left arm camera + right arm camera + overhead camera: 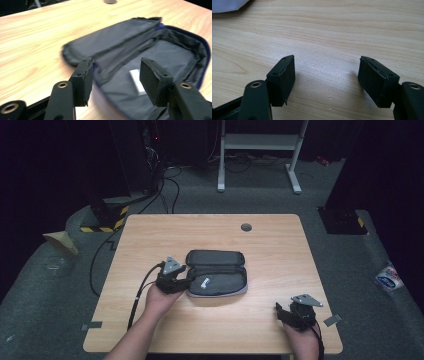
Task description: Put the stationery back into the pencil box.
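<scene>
Your table (150,240) is a light wood top with a small round grommet hole (246,227) near its far edge. At its middle lies a dark grey zip pouch (216,272), unzipped and spread flat, its lid flap folded back toward the far side and its lined inside facing up. In your left gripper view a blue zip edge runs round the pouch's rim, and a small white label (137,80) lies inside it.

Your left gripper (182,279) sits at the pouch's left end, with your hand behind it. Its fingers (83,80) stand wide apart and grip nothing; one is at the pouch's near rim, the other over the open lining, though I can't tell whether either touches the fabric.

Your right gripper (286,312) rests near the table's near right corner, well apart from the pouch. Its fingers (283,80) are also spread wide, holding nothing, with bare wood between them.
</scene>
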`<state>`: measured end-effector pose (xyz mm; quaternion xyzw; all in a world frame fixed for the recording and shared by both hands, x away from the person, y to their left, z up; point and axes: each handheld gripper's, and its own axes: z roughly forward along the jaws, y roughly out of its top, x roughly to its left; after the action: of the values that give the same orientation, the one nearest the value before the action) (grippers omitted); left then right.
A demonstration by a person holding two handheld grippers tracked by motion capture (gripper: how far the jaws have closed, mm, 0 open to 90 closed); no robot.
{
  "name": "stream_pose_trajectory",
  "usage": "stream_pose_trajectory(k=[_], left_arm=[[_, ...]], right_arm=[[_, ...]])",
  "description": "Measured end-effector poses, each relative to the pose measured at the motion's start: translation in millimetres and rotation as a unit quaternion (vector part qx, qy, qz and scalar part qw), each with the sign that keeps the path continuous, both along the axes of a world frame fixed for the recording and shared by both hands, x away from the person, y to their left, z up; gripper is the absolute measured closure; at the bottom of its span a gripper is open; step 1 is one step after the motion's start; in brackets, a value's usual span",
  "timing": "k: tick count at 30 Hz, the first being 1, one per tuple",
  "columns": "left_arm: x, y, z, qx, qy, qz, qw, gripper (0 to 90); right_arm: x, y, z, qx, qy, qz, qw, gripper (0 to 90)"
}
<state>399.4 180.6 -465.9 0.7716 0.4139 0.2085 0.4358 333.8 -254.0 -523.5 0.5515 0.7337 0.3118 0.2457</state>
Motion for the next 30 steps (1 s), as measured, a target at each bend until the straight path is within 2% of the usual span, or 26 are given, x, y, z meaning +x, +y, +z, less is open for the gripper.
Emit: stream_pose_trajectory(k=[2,3,7,8,9,10,11,13,14,15,16,18,21,23,26,28,30], left_arm=[[-0.2,5.2,0.0,-0.003,0.001,0.003,1.0,42.4],[-1.5,20.9,-0.6,-0.009,0.005,0.013,0.9999,40.9],[-3.7,47.1,-6.5,-0.015,0.017,0.028,0.9993,37.3],[-3.7,47.1,-6.5,-0.015,0.017,0.028,0.9993,35.8],[-4.7,59.8,-12.2,-0.016,0.03,0.037,0.9988,33.7],[-4.7,59.8,-12.2,-0.016,0.03,0.037,0.9988,33.0],[-7.2,73.2,-18.9,-0.012,0.04,0.045,0.9981,31.7],[-8.5,78.5,-22.2,-0.014,0.047,0.05,0.9976,28.3],[-11.1,87.6,-27.4,-0.006,0.055,0.055,0.9969,26.3],[-11.1,87.6,-27.4,-0.006,0.055,0.055,0.9969,25.0],[-15.0,97.5,-33.3,0.002,0.061,0.066,0.9959,23.3],[-18.6,107.1,-39.4,0.004,0.071,0.077,0.9945,18.8],[-25.8,118.5,-47.2,0.021,0.081,0.087,0.9927,14.5],[-30.3,122.9,-50.2,0.026,0.087,0.09,0.9918,12.1],[-38.5,128.5,-52.8,0.048,0.088,0.096,0.9903,6.8],[-41.7,130.1,-53.4,0.051,0.087,0.098,0.9901,2.8],[-51.4,132.3,-57.1,0.065,0.094,0.095,0.9889,0.0]], right_arm=[[0.0,0.0,0.0,0.0,0.0,0.0,1.0,29.7],[0.0,0.0,0.0,0.0,0.0,0.0,1.0,29.7],[-0.1,0.0,0.0,0.0,0.0,0.0,1.0,29.7],[-0.1,0.0,0.0,0.0,0.0,0.0,1.0,29.7],[0.0,0.0,0.0,0.0,0.0,0.0,1.0,29.7],[0.0,0.0,0.0,0.0,0.0,0.0,1.0,29.7],[0.0,0.0,0.0,0.0,0.0,0.0,1.0,29.7],[0.0,0.0,0.0,0.0,0.0,0.0,1.0,29.7],[-0.1,0.0,0.0,0.0,0.0,0.0,1.0,29.7],[0.0,0.0,0.0,0.0,0.0,0.0,1.0,29.7],[0.0,0.0,0.0,0.0,0.0,0.0,1.0,29.7],[0.0,0.0,0.0,0.0,0.0,0.0,1.0,29.7],[0.0,0.0,0.0,0.0,0.0,0.0,1.0,29.7],[0.0,0.0,0.0,0.0,0.0,0.0,1.0,29.7],[0.0,0.0,0.0,0.0,0.0,0.0,1.0,29.7],[-0.1,0.0,0.0,0.0,0.0,0.0,1.0,29.7],[-0.1,0.0,0.0,0.0,0.0,0.0,1.0,29.7]])
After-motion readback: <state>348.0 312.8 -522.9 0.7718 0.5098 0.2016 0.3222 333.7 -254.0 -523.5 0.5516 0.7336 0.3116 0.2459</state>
